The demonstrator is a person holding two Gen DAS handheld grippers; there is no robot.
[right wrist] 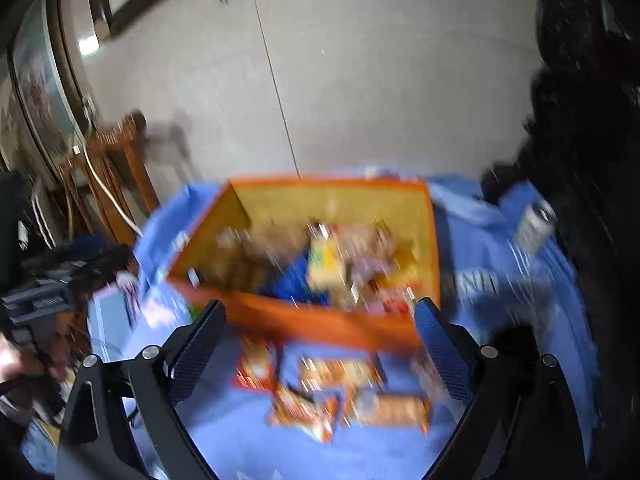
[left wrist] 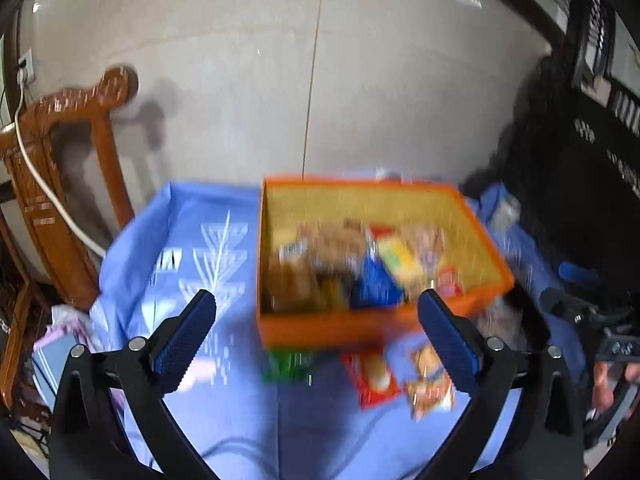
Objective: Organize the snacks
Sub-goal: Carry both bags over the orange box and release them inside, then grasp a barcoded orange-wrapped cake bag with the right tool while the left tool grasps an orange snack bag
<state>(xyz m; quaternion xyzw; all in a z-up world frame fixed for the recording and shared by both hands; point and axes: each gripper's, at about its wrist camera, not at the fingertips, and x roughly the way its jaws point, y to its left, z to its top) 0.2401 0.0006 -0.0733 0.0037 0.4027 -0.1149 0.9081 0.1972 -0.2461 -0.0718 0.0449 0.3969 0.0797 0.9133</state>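
Snacks (right wrist: 352, 396) lie crowded before the orange box (right wrist: 320, 320); either spread, empty tongs (left wrist: 316, 336) (right wrist: 320, 344) may pinch two packets.

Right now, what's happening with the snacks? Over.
Both grippers open, empty. Orange box part full; loose packets on blue cloth. Nothing blocking.

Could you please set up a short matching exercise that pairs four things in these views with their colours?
Things:
1. box
2. cloth
3. chair
4. cable

Colours:
A. white
B. orange
C. brown
D. blue

Pairs: 1-B, 2-D, 3-C, 4-A
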